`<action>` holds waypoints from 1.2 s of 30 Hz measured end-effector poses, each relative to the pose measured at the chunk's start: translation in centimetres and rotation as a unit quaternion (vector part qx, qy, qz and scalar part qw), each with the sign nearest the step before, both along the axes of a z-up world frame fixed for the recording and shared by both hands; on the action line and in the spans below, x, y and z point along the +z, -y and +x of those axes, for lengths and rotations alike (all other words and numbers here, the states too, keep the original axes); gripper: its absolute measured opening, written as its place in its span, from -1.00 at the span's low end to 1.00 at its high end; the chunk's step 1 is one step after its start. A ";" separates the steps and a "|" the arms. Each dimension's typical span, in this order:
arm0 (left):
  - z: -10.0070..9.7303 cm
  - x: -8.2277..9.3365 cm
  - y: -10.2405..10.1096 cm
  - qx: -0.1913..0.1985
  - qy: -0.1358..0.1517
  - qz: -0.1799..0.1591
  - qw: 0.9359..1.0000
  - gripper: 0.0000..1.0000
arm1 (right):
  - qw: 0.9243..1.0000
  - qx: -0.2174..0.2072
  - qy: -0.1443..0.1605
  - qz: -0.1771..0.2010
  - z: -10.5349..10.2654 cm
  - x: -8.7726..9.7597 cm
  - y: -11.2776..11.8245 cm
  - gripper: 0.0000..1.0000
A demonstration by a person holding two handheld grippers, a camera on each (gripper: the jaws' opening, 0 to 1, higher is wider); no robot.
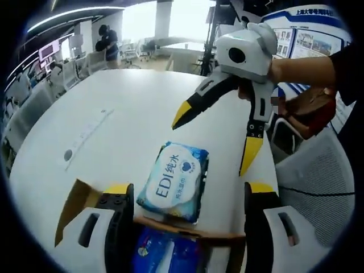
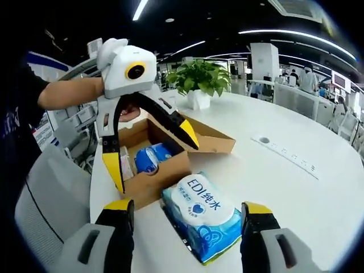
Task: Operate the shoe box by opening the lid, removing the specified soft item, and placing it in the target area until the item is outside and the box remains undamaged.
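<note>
The wet-wipe pack (image 2: 203, 215) lies flat on the white worktop (image 2: 296, 187), outside the shoe box (image 2: 149, 170) and just beside its front wall; whether it touches the wall cannot be told. The box stands near the worktop edge on the person's side, lid open, with another blue packet (image 2: 152, 158) inside. In the left gripper view the pack (image 1: 174, 181) lies just beyond the cardboard box rim (image 1: 187, 230), its long axis running away from the left tool (image 1: 187, 199). The right tool (image 2: 186, 219) straddles the pack with its jaws spread wide, holding nothing. The left tool, seen in the right gripper view (image 2: 151, 156), hangs spread above the open box, also holding nothing. By judgement the right tool is nearer the pack and better aligned for any further placement.
</note>
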State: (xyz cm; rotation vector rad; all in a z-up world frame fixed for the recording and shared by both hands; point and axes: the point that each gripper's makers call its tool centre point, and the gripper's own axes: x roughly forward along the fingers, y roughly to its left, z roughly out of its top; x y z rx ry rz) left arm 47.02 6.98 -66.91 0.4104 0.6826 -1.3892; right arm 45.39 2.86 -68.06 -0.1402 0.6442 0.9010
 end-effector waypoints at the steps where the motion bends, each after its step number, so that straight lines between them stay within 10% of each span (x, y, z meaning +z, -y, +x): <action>1: 0.1 0.4 -0.1 0.008 -0.002 -0.013 1.000 0.60 | 1.000 -0.005 0.001 0.001 -0.1 0.2 -0.1 0.51; 36: -1.0 5.7 -7.8 0.145 -0.027 -0.157 0.977 0.95 | 0.998 -0.020 0.051 -0.030 -3.3 3.0 -1.9 0.51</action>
